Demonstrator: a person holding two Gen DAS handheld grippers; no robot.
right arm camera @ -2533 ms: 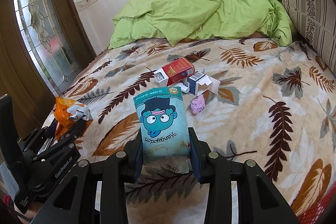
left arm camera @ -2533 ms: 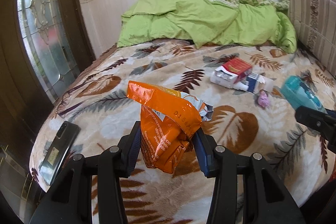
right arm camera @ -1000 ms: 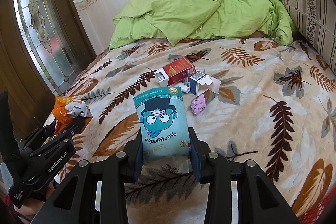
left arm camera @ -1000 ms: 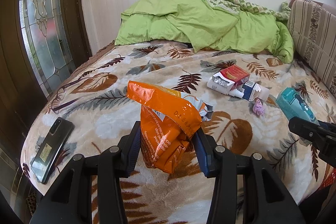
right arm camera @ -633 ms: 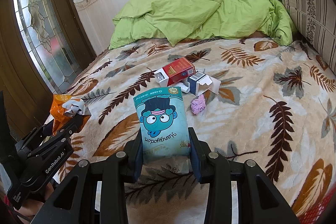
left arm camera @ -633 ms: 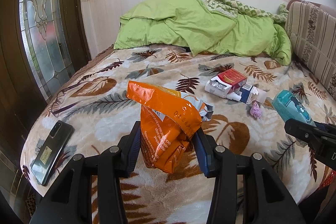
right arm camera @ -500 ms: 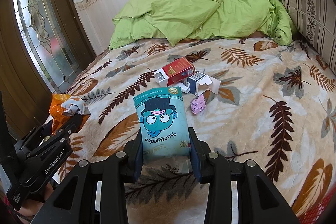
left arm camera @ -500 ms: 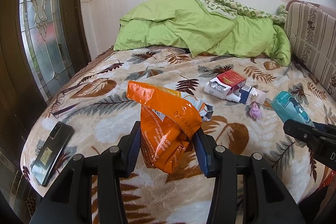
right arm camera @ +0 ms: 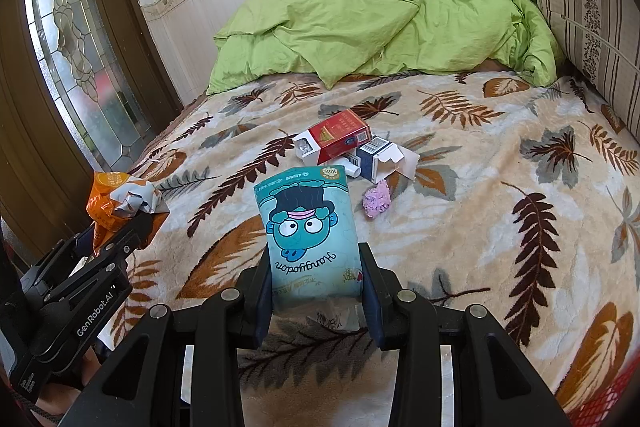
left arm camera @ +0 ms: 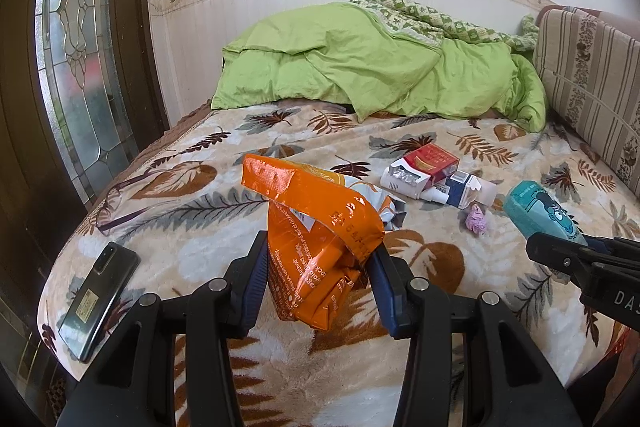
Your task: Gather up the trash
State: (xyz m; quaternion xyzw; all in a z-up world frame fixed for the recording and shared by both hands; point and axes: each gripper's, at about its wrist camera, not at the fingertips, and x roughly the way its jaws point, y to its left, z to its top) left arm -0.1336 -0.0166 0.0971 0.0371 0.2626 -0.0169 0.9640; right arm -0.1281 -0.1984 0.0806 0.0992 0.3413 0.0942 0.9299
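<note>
Left gripper fingers clamped on crumpled orange wrapper, held above the bed. Right gripper fingers clamped on teal packet.

Risk: wrapper is floppy and pinched low; a quick swing could let it slip out. Packet looks firmer.

Red box, blue box and pink wad lie mid-bed, uncollected.

Only the left view shows the phone near the bed edge; not trash.

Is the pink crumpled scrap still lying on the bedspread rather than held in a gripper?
Yes, the pink crumpled scrap lies on the bedspread beside the opened boxes, beyond the teal packet in the right gripper.
</note>
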